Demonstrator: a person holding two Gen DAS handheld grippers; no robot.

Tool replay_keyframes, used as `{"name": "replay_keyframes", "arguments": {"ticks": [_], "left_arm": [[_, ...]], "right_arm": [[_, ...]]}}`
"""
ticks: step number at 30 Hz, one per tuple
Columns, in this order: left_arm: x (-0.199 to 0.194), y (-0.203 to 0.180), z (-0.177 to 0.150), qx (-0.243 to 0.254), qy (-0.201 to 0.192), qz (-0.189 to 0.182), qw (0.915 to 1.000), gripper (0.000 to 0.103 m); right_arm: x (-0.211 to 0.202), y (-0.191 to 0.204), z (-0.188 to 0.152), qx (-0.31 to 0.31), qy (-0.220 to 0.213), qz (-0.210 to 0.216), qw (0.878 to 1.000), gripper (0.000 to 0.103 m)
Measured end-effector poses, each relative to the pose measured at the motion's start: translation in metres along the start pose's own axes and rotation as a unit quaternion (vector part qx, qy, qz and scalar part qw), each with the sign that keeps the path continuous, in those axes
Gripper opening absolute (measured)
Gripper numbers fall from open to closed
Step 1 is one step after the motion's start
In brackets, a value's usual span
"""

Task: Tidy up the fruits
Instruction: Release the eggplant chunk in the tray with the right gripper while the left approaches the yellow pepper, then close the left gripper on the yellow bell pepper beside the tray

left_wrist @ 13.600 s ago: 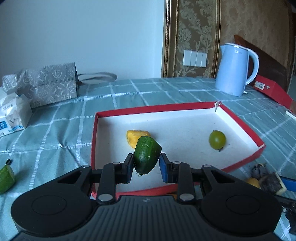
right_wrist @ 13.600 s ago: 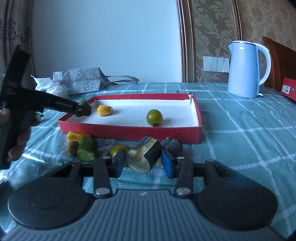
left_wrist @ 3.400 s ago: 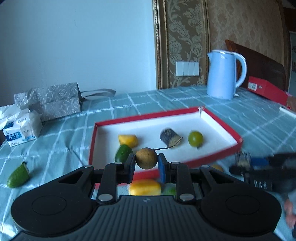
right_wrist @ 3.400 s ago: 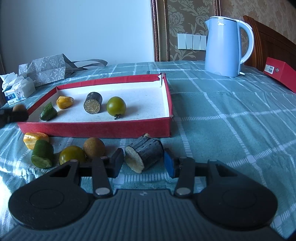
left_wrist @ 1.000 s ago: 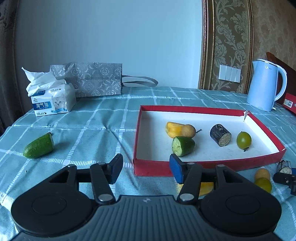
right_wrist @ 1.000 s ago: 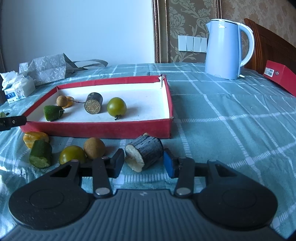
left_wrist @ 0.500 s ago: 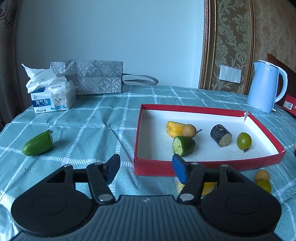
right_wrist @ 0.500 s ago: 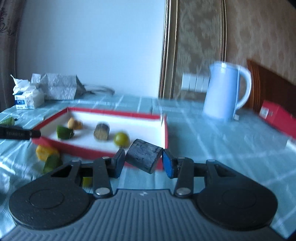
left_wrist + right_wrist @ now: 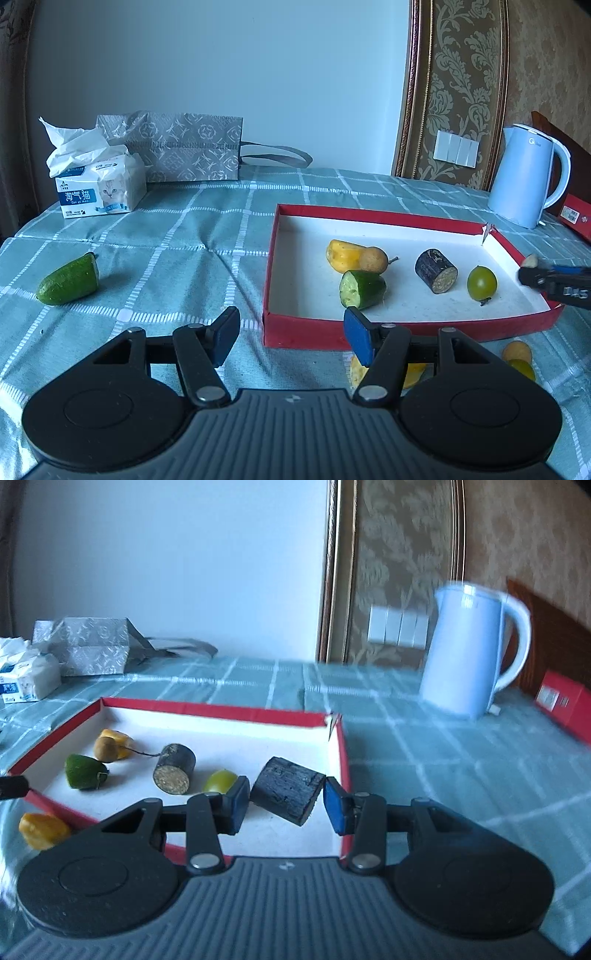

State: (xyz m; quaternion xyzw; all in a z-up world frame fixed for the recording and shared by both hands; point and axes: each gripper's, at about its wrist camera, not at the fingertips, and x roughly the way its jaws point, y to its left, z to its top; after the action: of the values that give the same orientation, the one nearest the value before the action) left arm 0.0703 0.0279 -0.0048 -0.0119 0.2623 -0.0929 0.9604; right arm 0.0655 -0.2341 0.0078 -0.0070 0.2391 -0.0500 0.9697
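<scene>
While the right gripper (image 9: 282,805) hangs over the near right corner of the red tray (image 9: 221,710), its two blue pads are closed against a dark, rough-barked cut chunk (image 9: 287,791), which is clear of the tray's white floor. Just behind that chunk in the tray lies a green round fruit (image 9: 220,780), then a second dark cut cylinder (image 9: 174,763) with its pale cut face toward the camera, a green cucumber piece (image 9: 84,771), and a small brown fruit (image 9: 105,748) touching a yellow piece (image 9: 115,740) near the tray's left wall. Outside the tray's near left corner a yellow fruit (image 9: 43,830) sits on the checked green tablecloth (image 9: 443,775). The left gripper (image 9: 291,339) hovers low over the cloth just off the tray's near left corner, its jaws spread wide with nothing between them. From that view a cucumber half (image 9: 68,280) lies alone, well apart from the tray toward the left edge of the table. At the far left edge stand a tissue pack (image 9: 98,186) and a grey patterned paper bag (image 9: 184,149); a pale blue kettle (image 9: 474,651) stands beyond the tray's far right corner, with a red box (image 9: 563,701) further right.
</scene>
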Motion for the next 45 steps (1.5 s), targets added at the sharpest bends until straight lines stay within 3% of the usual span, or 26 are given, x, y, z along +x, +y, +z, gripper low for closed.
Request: {"name": "replay_keyframes", "arguments": {"ticks": [10,13,14,15,17,22,29,33,43,45], "left_arm": [[0.002,0.001,0.000,-0.004,0.004,-0.006,1.0000,0.068],[0.002,0.001,0.000,-0.005,0.007,-0.006,0.9999,0.069],[0.002,0.001,0.000,-0.006,0.007,-0.006,0.9999,0.069],[0.002,0.001,0.000,-0.007,0.007,-0.006,0.9999,0.069],[0.001,0.002,0.000,-0.009,0.006,-0.005,0.9999,0.069],[-0.002,0.004,0.000,-0.015,0.001,-0.014,0.9998,0.069],[-0.010,-0.012,-0.005,0.033,-0.016,-0.032,0.9988,0.071],[-0.007,-0.015,-0.006,0.037,-0.002,-0.044,0.9983,0.073],[0.003,-0.019,-0.008,0.029,0.028,-0.084,0.9957,0.075],[0.004,-0.025,-0.010,0.041,0.026,-0.074,0.9960,0.080]], "right_arm": [[0.043,0.002,-0.006,-0.003,0.051,-0.001,0.999,0.043],[0.042,0.006,-0.008,-0.017,0.045,-0.005,0.999,0.066],[0.039,0.007,-0.008,-0.016,0.036,-0.003,0.999,0.085],[0.034,0.007,-0.008,-0.012,0.024,0.007,1.000,0.094],[0.023,0.007,-0.009,-0.005,0.004,0.017,1.000,0.102],[-0.007,0.009,-0.016,-0.015,-0.048,-0.006,0.999,0.103],[-0.046,-0.007,-0.030,0.025,-0.089,0.006,0.996,0.103],[-0.064,-0.008,-0.039,0.019,-0.111,0.019,0.993,0.103],[-0.072,0.009,-0.049,-0.030,-0.099,0.035,0.994,0.103],[-0.069,0.008,-0.048,-0.027,-0.089,0.041,0.995,0.103]]}}
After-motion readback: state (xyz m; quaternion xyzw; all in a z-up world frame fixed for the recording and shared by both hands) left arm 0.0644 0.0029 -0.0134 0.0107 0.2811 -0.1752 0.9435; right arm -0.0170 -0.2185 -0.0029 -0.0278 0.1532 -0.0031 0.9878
